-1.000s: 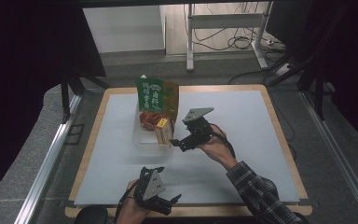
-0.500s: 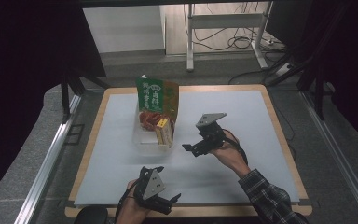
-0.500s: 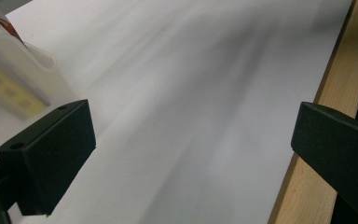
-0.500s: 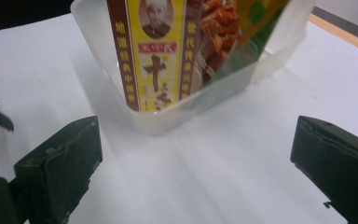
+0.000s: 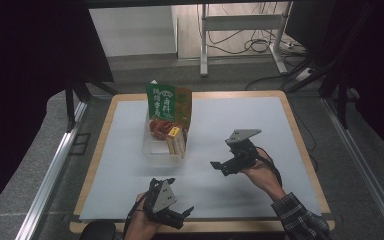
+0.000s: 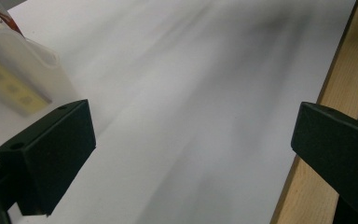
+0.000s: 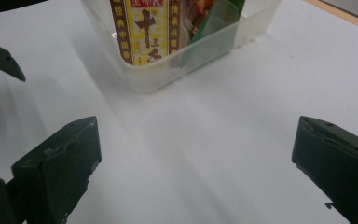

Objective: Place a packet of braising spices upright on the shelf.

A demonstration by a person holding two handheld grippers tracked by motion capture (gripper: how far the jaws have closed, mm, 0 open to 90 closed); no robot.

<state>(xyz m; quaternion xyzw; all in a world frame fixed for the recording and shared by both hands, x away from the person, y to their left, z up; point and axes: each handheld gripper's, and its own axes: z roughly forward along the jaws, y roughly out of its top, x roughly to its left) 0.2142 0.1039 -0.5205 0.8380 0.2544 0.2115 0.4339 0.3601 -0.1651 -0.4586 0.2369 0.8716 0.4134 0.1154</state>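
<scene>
My right claw [image 5: 219, 167] hangs with its jaws spread wide and nothing between them, just above the white mat [image 5: 280, 130], right of the middle and nearer the front edge than the back; in the right gripper view the bare mat lies between my two jaws and the clear tub [image 7: 177, 70] sits straight ahead, near but apart from them. My left claw [image 5: 180, 216] is wide and empty too, low at the front edge of the mat beside the wooden rim [image 6: 335, 84], pointing off to the right.

The tub stands a little left of the mat's centre; inside it I see a yellow packet [image 5: 176, 141] upright against the near right wall, a red packet [image 5: 160, 126] behind it, and a tall green packet [image 5: 161, 100] upright at the back end. I judge the packing close to done, since no loose packet lies on the mat and both claws carry nothing; what is left, as far as I can tell, is to draw clear.

My right hand [image 5: 261, 172] comes in from the front right corner, wrist bent, claw aimed left toward the tub; my left hand [image 5: 142, 222] rests at the front edge.
</scene>
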